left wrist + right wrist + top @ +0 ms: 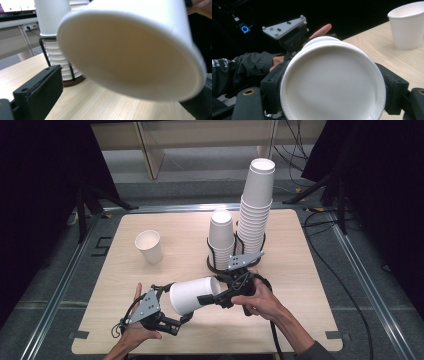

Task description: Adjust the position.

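Observation:
A white paper cup (192, 294) lies on its side in the air above the table's front, mouth to the left. My right gripper (216, 296) is shut on its narrow base end; in the right gripper view the cup's bottom (333, 82) sits between both black jaws. My left gripper (175, 304) is open around the mouth end. In the left gripper view I look into the cup's mouth (130, 55), and the left jaw stands clear of the rim.
One upright paper cup (149, 246) stands at the table's left middle. A black wire holder (220, 265) just behind my right gripper carries a short cup stack (221, 237) and a tall, leaning one (256, 205). Bare wood lies left and right of the hands.

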A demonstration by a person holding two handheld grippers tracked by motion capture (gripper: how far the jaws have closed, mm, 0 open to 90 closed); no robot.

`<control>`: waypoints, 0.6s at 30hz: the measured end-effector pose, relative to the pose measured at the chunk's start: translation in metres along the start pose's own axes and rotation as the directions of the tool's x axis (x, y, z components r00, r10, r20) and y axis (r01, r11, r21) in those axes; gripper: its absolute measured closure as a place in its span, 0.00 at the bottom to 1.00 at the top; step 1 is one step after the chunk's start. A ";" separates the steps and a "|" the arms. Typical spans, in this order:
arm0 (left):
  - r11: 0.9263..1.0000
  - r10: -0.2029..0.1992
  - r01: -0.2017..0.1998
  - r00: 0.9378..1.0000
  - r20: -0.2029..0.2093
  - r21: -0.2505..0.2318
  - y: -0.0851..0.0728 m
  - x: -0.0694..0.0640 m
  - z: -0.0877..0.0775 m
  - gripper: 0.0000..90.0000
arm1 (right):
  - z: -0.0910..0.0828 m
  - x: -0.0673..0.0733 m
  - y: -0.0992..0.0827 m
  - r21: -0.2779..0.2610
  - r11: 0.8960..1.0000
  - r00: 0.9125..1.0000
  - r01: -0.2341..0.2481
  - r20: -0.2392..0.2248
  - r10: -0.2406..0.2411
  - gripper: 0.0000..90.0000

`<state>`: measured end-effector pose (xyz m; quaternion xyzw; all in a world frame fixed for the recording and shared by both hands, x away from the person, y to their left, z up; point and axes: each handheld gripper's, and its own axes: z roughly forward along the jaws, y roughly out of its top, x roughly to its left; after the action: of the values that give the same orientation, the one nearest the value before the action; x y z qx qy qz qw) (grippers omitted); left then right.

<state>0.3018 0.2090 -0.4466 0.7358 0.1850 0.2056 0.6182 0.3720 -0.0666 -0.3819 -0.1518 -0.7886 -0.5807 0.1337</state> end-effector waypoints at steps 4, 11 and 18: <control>1.000 0.009 -0.009 1.000 0.011 -0.010 0.000 -0.002 0.000 0.00 | 0.005 -0.002 -0.003 0.018 1.000 1.000 -0.009 -0.011 0.010 0.27; 1.000 -0.002 0.003 1.000 0.028 -0.013 0.000 0.000 -0.002 0.01 | 0.008 -0.003 -0.005 0.022 1.000 1.000 -0.023 -0.019 0.023 0.27; 1.000 -0.002 0.003 0.999 0.041 -0.029 -0.002 -0.001 0.000 0.02 | 0.010 -0.005 -0.008 0.018 0.999 0.999 -0.030 -0.024 0.030 0.27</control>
<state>0.3008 0.2085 -0.4487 0.7304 0.1703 0.1925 0.6329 0.3734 -0.0595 -0.3938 -0.1556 -0.7897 -0.5734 0.1531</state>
